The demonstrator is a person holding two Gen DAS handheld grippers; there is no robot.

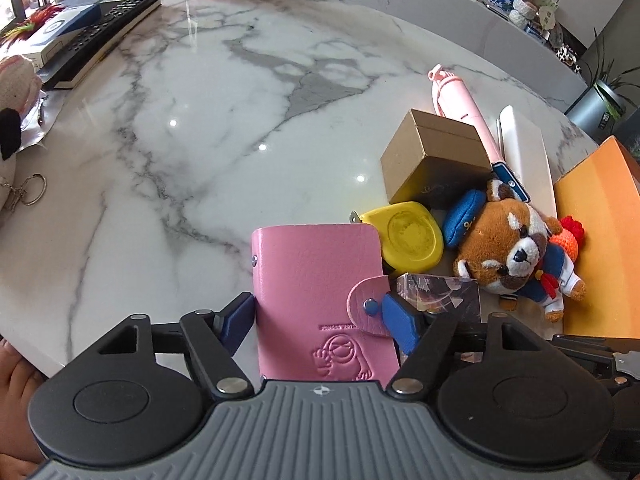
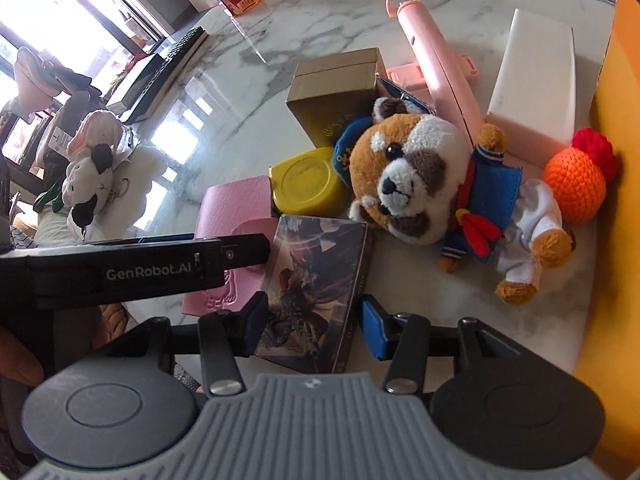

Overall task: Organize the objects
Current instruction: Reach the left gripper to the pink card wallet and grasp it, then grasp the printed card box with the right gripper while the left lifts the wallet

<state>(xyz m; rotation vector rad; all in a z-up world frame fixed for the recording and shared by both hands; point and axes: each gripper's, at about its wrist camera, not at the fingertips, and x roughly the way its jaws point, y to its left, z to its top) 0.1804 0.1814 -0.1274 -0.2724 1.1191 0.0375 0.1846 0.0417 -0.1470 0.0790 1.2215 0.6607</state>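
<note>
- Down low over the marble desk (image 1: pixel 200 120), left tongs (image 1: pixel 316 316) spread, straddling a pink card wallet (image 1: pixel 316 276); blue pads (image 1: pixel 238 318) sit just beside its edges, contact unclear
- Right tongs (image 2: pixel 312 316) part-spread around a glossy printed box (image 2: pixel 320 280); left pad near or touching its side, right pad (image 2: pixel 376 328) stands clear
- Wallet and box lie flat, side by side at the near desk edge
- Behind them: yellow tape measure (image 2: pixel 308 184), brown carton (image 2: pixel 340 88), red panda plush (image 2: pixel 432 180), orange crochet ball (image 2: pixel 576 188), pink stick (image 2: pixel 432 64), white block (image 2: pixel 536 80)
- Orange tray (image 1: pixel 600 232) at far right
</note>
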